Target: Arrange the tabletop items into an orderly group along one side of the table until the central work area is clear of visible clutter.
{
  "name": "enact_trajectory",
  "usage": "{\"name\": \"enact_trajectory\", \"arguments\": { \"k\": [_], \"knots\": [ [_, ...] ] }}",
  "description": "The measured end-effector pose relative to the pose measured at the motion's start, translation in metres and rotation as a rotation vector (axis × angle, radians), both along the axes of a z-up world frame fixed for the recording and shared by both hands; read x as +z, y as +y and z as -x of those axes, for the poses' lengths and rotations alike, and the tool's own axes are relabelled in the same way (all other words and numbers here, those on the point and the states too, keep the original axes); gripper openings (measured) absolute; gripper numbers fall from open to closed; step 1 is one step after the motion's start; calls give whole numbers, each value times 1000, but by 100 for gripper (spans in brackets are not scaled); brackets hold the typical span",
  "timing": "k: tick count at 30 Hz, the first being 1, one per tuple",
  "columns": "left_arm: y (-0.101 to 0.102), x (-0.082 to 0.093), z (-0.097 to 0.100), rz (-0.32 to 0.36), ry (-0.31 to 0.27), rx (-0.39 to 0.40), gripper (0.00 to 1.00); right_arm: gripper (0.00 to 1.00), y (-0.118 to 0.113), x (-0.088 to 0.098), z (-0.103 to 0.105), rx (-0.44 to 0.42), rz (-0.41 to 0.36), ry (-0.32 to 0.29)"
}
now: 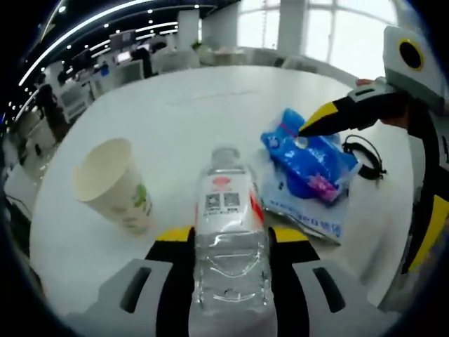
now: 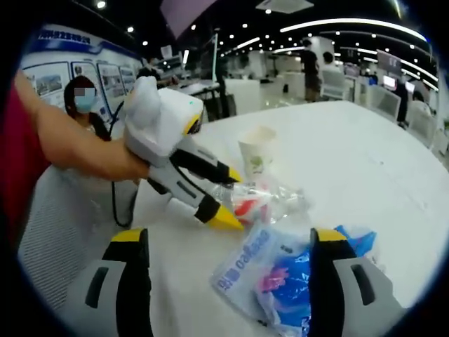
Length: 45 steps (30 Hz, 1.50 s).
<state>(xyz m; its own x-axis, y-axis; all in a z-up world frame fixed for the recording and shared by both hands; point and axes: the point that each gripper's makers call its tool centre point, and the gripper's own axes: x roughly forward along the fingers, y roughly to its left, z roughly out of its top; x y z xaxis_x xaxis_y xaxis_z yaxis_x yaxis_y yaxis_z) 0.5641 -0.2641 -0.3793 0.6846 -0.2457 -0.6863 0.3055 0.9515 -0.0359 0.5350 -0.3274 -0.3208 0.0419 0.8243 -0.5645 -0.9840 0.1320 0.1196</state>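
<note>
At the near edge, left gripper [image 1: 230,242]: jaws closed in on a clear plastic bottle [image 1: 228,239], gripped around the body, cap pointing away across the white table [image 1: 182,112].
Bottle handling: looks empty or nearly so, hence light; thin wall likely to dent and slip under a hard squeeze; mid-body hold, where the jaws sit now, seems the safest place.
Just left of the bottle: paper cup [image 1: 116,186], tipped over, mouth toward the left; light, easy to crush; better taken across the rim than the soft middle.
Just right of the bottle: flat printed plastic bag [image 1: 309,214], with a blue crinkly packet [image 1: 309,161] on top; both soft, slick, shapeless; pinching a bunched fold or edge looks best.
Beyond the packet: black cord [image 1: 365,156], loose on the table; limp, likely to trail.
Right gripper [image 2: 228,281]: jaws wide apart, nothing between them, hanging over the bag [image 2: 245,270] and packet [image 2: 291,288]; in the left gripper view, a yellow tip at the packet's top.
Farther off: office desks and bright windows, blurred.
Task standing: clutter sits mid-table, grouping not yet done.
</note>
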Motion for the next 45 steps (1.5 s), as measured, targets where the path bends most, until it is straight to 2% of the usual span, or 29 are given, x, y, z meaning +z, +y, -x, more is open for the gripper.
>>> {"name": "enact_trajectory", "arguments": {
  "k": [8,14,16,18,27,45],
  "knots": [
    [4,-1,10,-21,17,-30,39,93,0,0,-1,-2,2,0],
    [5,-2,11,-33,34,-15,41,92,0,-2,-1,-1,9,2],
    [0,11,3,7,-24,-2,43,92,-1,-3,0,1,14,2],
    [0,16,0,-9,-35,-7,47,92,-1,-4,-1,-1,18,4],
    [1,0,-9,-24,17,-10,40,92,-3,-4,-3,-6,21,0],
    [-6,3,-10,24,2,-8,36,90,-5,-6,-9,-21,19,0]
  ]
}}
